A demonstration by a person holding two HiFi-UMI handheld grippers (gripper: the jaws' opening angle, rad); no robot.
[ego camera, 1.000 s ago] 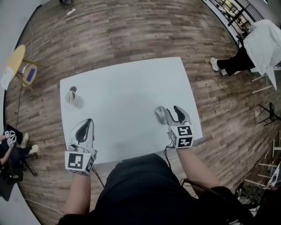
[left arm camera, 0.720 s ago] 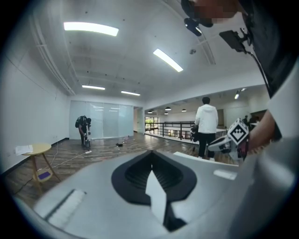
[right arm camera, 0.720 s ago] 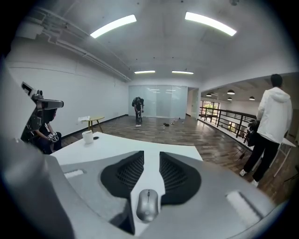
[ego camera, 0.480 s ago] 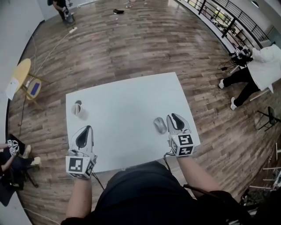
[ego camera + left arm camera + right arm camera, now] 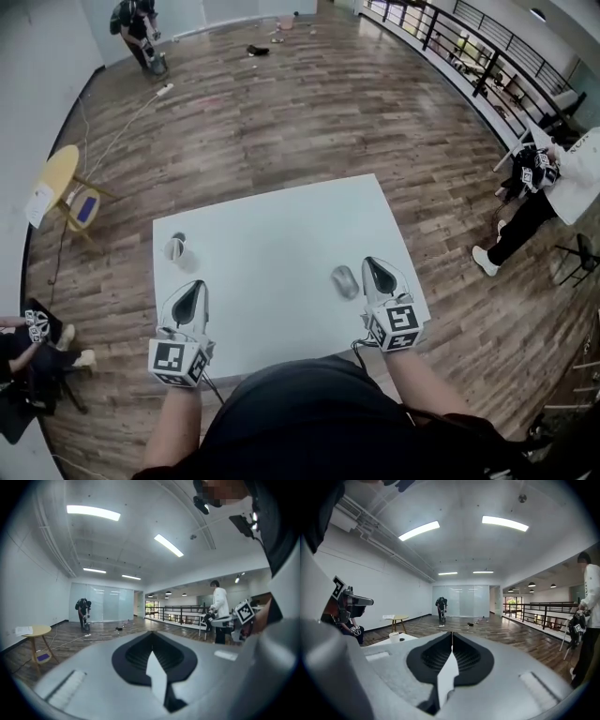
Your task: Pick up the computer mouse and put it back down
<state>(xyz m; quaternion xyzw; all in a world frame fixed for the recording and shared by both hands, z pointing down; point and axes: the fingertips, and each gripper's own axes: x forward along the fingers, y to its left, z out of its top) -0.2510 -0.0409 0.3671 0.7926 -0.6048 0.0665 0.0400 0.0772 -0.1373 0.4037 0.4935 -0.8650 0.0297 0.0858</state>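
Note:
A grey computer mouse [image 5: 345,280] lies on the white table [image 5: 272,234] near its right edge. My right gripper [image 5: 373,265] hovers just to the right of the mouse, apart from it, jaws shut with nothing between them. In the right gripper view the gripper [image 5: 451,634] points level across the room and the mouse is out of sight. My left gripper [image 5: 194,286] hangs over the table's front left part, also shut and empty. The left gripper view shows the closed left gripper [image 5: 151,634] against the room.
A white cup [image 5: 178,251] stands at the table's left side, also the cup [image 5: 394,636] in the right gripper view. A yellow side table [image 5: 58,178] is on the floor at left. People stand at far back [image 5: 136,21] and at right [image 5: 562,178].
My right gripper's jaws have closed, and it has lifted beside the mouse, which stays on the table. The head view has tipped up to show more floor. The left gripper has barely moved.

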